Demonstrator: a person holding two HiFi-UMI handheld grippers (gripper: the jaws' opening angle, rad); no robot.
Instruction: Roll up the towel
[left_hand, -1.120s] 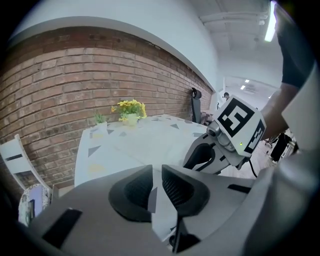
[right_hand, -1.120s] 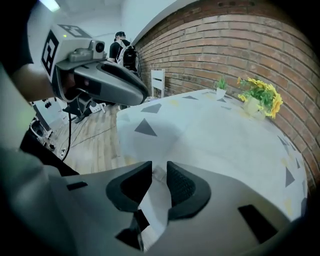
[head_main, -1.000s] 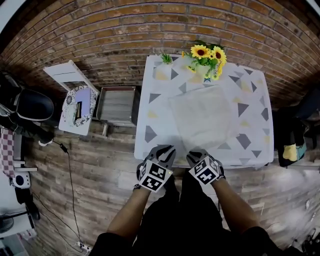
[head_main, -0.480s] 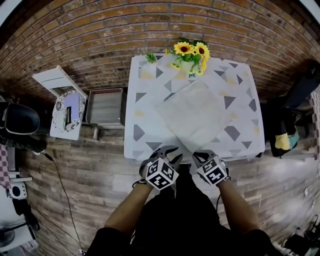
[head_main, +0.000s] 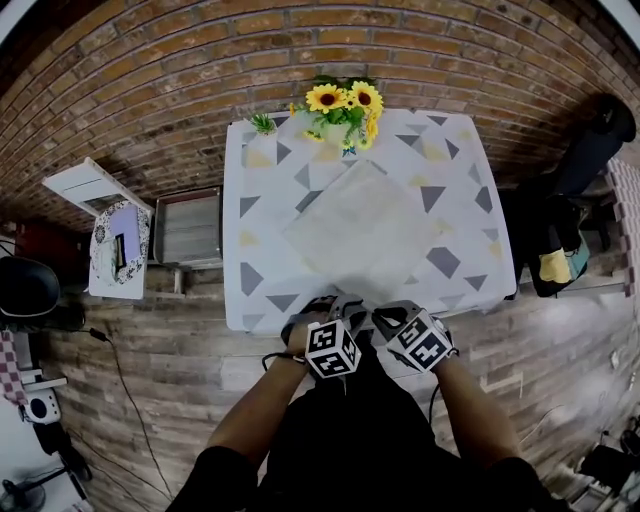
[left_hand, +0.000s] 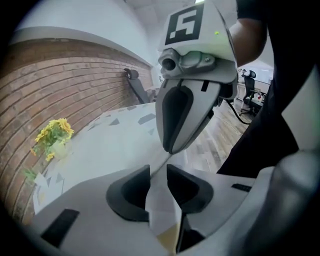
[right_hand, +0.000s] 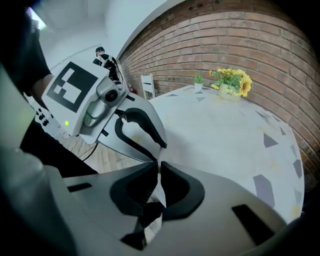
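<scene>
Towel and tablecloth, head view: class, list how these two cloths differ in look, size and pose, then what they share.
Look: the towel is plain and pale; the tablecloth is white with grey and yellow triangles. Size: the towel is smaller; the tablecloth spreads well beyond it. Pose: the towel lies on top, turned cornerwise to the tablecloth beneath. Shared: both are pale cloths, spread out.

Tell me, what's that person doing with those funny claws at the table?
A person holds a gripper in each hand at the near edge of the table. A pale towel lies flat on it, not rolled yet, one corner pointing toward them. The right gripper has just closed its fingers on thin cloth, seemingly that corner. The left gripper has just opened its fingers beside it and presses on nothing. Sunflowers stand at the far edge.
</scene>
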